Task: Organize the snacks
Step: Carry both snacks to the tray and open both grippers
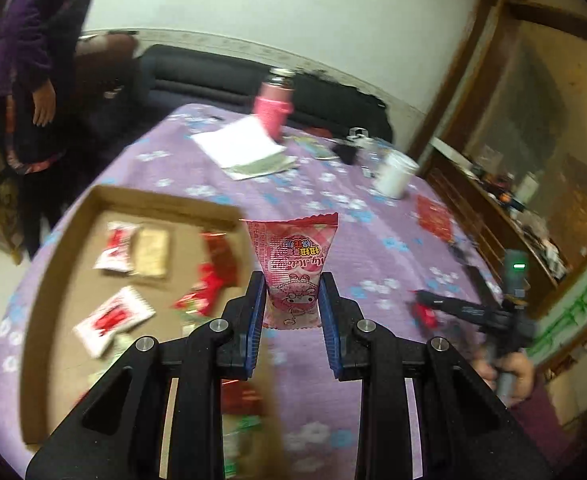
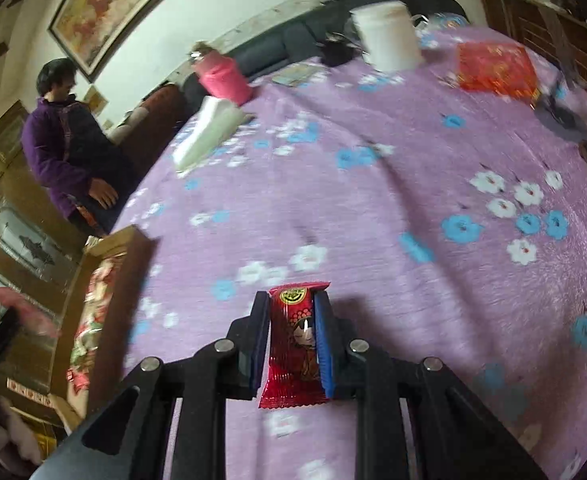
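Observation:
My left gripper [image 1: 292, 288] is shut on a pink snack packet [image 1: 293, 264] with a cartoon rabbit, held upright above the table beside the right wall of a shallow cardboard box [image 1: 65, 236]. The box holds several red, white and gold snack packets [image 1: 113, 316]. My right gripper [image 2: 292, 312] is shut on a red snack packet [image 2: 295, 344] with a cartoon figure, held just above the purple flowered tablecloth [image 2: 373, 200]. The right gripper also shows in the left wrist view [image 1: 425, 312], holding something red. The box shows at the left of the right wrist view [image 2: 109, 280].
A pink bottle [image 1: 271, 110], white papers [image 1: 241, 146], a white jar [image 1: 395, 174] and a red packet [image 1: 433, 216] lie at the far side of the table. A person in purple [image 1: 33, 60] stands at the left. A dark sofa [image 1: 213, 76] is behind the table.

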A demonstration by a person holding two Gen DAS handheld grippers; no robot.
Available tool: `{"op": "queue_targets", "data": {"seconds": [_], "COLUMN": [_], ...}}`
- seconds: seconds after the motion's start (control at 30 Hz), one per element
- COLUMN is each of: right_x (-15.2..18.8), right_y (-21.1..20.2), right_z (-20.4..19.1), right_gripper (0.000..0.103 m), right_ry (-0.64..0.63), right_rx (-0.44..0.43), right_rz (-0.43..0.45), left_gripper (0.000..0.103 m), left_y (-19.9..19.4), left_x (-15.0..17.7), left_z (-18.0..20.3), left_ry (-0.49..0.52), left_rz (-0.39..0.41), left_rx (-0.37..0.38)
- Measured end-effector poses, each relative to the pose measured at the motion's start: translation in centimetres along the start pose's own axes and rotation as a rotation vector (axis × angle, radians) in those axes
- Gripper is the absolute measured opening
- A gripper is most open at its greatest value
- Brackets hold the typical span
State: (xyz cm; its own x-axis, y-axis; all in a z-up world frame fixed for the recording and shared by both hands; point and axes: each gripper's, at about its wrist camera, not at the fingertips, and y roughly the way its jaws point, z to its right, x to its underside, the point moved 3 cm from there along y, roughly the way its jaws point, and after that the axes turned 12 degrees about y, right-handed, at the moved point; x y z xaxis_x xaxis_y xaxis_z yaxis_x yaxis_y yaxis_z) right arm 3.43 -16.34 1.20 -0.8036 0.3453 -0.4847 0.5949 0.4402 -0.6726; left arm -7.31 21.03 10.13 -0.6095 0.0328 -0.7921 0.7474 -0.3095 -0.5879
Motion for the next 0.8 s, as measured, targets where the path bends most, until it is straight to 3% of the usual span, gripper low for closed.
{"op": "queue_targets", "data": {"seconds": [0.13,0.47,0.8], "right_x": [1.0,4.4,8.4], "right_y": [-1.0,-1.4,2.9], "right_z": [-4.7,-15.5,-21.1], "right_gripper": [0.024,0.024,0.024], "right_ry": [-0.078,-0.221,-0.297], "right_rx": [-0.028,-0.190,-0.234], "right_rz": [0.001,-0.047,-0.174], "left_gripper": [0.026,0.026,0.026], "left_y": [-0.9,-2.8,-1.5], "left_x": [1.5,4.0,6.6], "left_z": [-2.2,-5.8,-7.0], "left_ry": [-0.038,-0.100,-0.123], "left_rz": [0.009,-0.007,-0.126], "left_rx": [-0.027,-0.085,-0.122]}}
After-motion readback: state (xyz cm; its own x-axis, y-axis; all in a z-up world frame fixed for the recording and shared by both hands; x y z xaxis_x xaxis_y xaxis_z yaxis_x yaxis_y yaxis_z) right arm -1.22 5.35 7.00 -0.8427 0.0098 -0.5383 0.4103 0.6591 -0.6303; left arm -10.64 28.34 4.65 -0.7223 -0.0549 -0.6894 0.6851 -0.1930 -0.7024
